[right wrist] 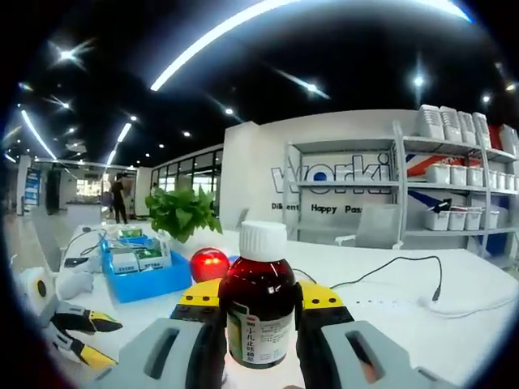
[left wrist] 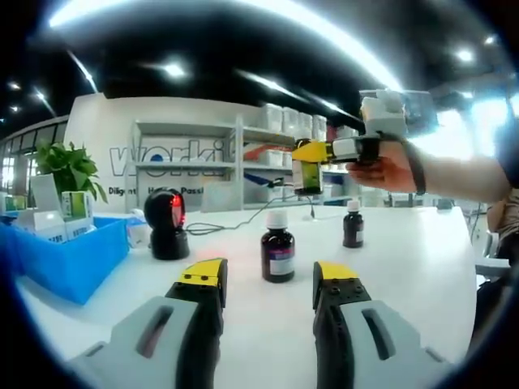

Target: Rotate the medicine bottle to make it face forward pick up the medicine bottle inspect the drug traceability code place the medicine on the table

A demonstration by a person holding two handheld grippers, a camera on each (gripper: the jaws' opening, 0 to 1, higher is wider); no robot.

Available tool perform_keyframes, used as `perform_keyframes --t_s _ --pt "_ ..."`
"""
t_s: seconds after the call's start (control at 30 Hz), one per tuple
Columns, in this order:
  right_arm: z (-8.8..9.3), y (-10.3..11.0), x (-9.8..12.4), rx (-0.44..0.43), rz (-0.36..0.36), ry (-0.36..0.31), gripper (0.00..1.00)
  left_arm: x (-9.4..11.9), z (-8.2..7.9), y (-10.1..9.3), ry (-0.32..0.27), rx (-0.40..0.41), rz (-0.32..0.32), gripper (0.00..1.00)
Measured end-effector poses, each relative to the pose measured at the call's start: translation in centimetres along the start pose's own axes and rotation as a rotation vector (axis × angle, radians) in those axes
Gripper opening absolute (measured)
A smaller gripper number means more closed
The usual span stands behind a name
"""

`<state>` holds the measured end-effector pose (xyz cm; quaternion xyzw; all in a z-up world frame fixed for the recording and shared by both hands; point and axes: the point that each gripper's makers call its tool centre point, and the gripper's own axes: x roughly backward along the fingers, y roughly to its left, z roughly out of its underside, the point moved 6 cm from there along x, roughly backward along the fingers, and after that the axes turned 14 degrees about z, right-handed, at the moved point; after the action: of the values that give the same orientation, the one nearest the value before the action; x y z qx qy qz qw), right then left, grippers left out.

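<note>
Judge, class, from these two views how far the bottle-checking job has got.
Done: the right gripper has one medicine bottle lifted off the white table. In hand: it is held up in line with the red-lit scanner. Left: setting it down; two more bottles stand there, and the left gripper is open.

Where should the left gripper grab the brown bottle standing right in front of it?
Grip the nearest bottle around its straight brown body, below the white cap, coming level from the front. It stands upright between the open left gripper jaws, so its round sides likely fit them best.
</note>
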<state>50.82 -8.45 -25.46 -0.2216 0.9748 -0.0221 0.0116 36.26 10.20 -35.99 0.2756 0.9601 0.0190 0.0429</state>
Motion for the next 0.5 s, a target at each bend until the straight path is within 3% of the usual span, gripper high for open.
perform_keyframes --t_s 0.13,0.37,0.5 --pt "1.0 0.7 0.9 0.059 -0.005 -0.015 0.28 0.0 0.0 -0.1 -0.002 0.001 -0.002 0.33" --pt "2.2 0.6 2.0 0.020 0.001 -0.008 0.27 0.3 -0.2 0.1 -0.014 0.001 -0.015 0.33" --pt "3.0 0.0 2.3 0.045 0.008 -0.002 0.27 0.2 -0.1 0.2 -0.014 0.012 -0.016 0.33"
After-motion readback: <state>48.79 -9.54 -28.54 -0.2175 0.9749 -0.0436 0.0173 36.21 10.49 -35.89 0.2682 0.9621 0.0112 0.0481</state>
